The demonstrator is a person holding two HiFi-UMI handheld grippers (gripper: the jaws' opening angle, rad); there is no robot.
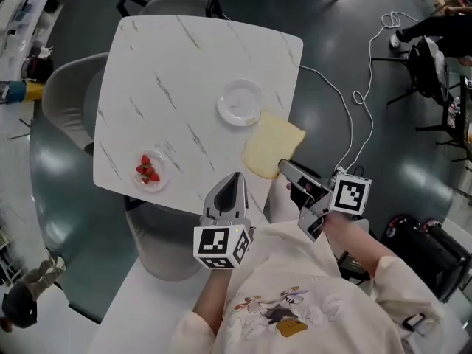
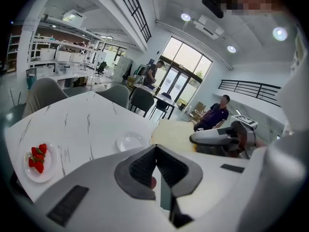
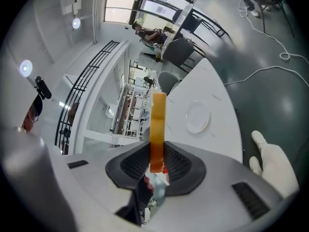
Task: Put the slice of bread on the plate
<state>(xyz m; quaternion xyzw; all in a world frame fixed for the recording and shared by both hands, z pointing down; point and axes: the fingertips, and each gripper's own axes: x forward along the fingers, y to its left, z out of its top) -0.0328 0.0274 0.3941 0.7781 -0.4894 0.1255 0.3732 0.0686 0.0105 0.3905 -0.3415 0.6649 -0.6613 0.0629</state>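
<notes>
The right hand-held gripper [image 1: 284, 168] pinches the slice of bread [image 1: 271, 146] by one edge, and its jaws cover that edge in the head view. The right gripper view shows the slice edge-on only, as a yellow-orange strip. From above the slice is pale yellow and roughly square. It is held over the counter [image 1: 162, 80] edge, just beside the plate [image 1: 240, 102]. The left hand-held gripper [image 1: 234, 186] has its jaws pressed together with nothing between them.

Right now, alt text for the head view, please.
The right hand-held gripper holds a slice of bread above the white marble table, close to the empty plate. The left hand-held gripper is shut and empty; strawberries sit in a dish nearby.
</notes>
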